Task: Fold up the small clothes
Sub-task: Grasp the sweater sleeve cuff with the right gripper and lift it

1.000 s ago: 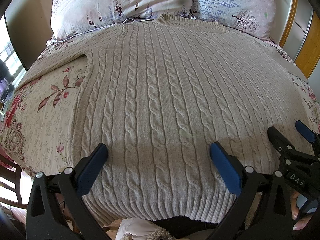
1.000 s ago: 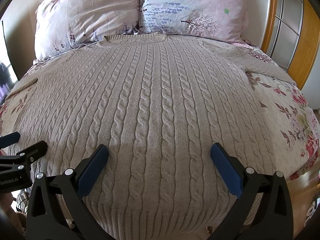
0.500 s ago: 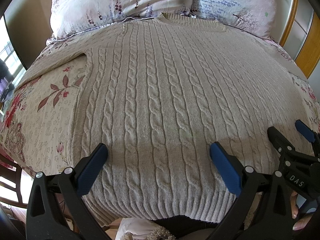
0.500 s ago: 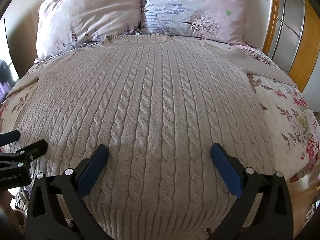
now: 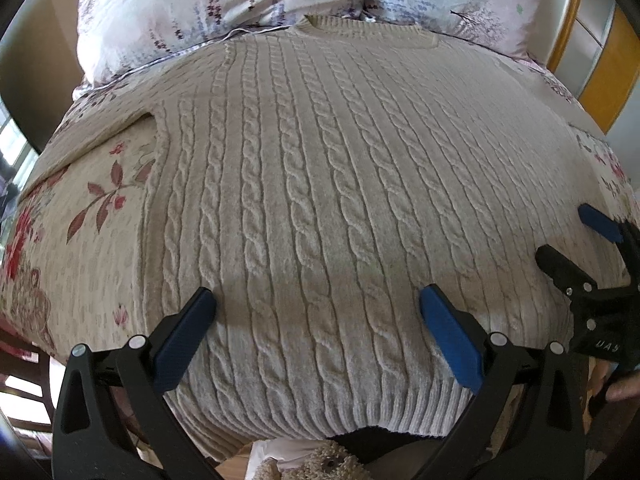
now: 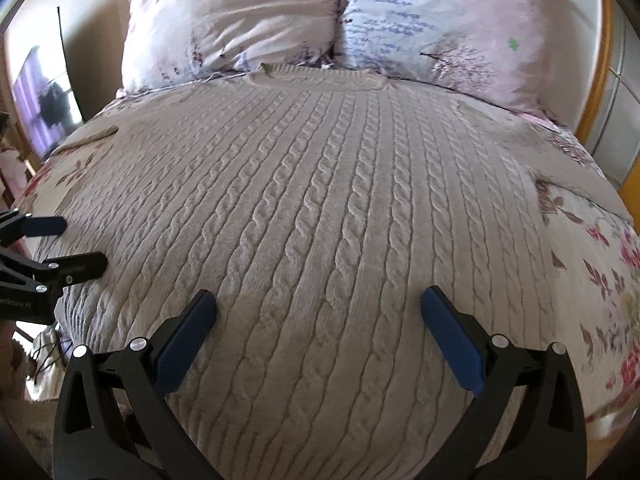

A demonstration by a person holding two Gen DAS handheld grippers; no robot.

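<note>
We hover both grippers, jaws spread wide, over a flat sweater.

The beige cable-knit sweater [image 5: 320,184] lies spread on the floral bedspread [image 5: 92,216], collar at 12 o'clock touching two pillows [image 6: 236,20]. Our left gripper [image 5: 316,320] holds nothing above the ribbed hem; our right gripper [image 6: 318,320] hangs empty at its 3 o'clock.

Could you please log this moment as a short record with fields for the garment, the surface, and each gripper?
garment: beige cable-knit sweater, spread flat and unfolded, neckline toward the pillows
surface: floral bedspread
left gripper: open, over the hem, holding nothing
right gripper: open, over the lower part of the sweater, holding nothing
fold progress: no fold made yet
</note>
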